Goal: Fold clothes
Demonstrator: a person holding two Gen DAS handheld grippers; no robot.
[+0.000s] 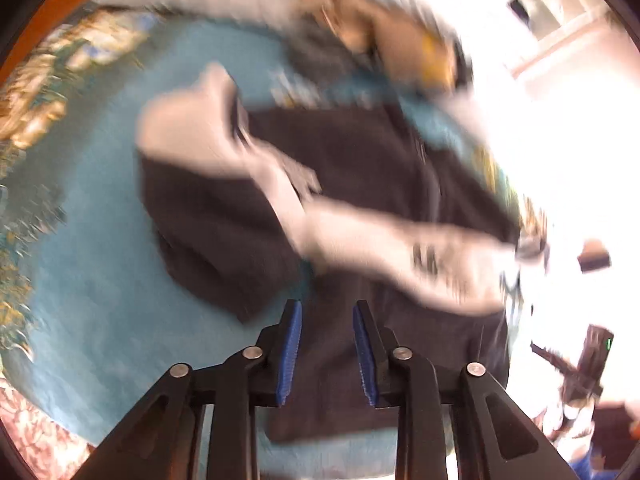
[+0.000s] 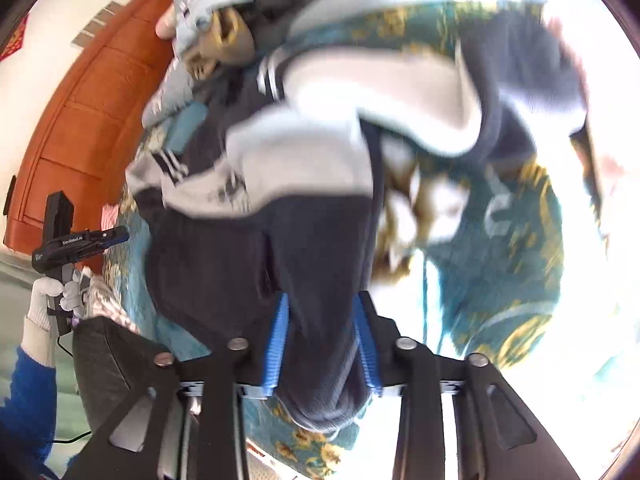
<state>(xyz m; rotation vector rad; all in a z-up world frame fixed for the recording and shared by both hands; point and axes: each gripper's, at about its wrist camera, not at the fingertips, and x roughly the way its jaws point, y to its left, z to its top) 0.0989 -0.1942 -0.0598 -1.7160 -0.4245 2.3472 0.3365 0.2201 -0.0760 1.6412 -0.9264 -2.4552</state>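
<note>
Left wrist view, blurred by motion, looked down on a dark navy jacket (image 1: 360, 168) with pale grey sleeves (image 1: 400, 252), spread on a teal bedspread (image 1: 92, 264) patterned with gold flowers. The left gripper (image 1: 326, 344) hung over the jacket's near edge with its blue-padded fingers (image 1: 290, 352) narrowly apart and nothing between them; dark cloth showed through the gap, lying below rather than held. One grey sleeve crossed the jacket's body from the upper left toward the lower right. Beyond the jacket lay a heap of other clothes (image 1: 376, 36), grey, brown and dark, too smeared to name singly. At the right edge the other handheld tool (image 1: 584, 364) showed dimly against glare.

Right wrist view showed the right gripper (image 2: 322, 340) with a bunched fold of the navy jacket (image 2: 248, 264) filling the space between its blue pads (image 2: 276, 344); the fingers stood narrowly apart, closed upon that cloth. The grey sleeves (image 2: 304, 160) lay folded over the dark body farther off. At the left, a white-gloved hand (image 2: 52, 292) with a blue sleeve (image 2: 24, 392) gripped the left tool's handle, before an orange-brown wooden headboard (image 2: 92, 120).
</note>
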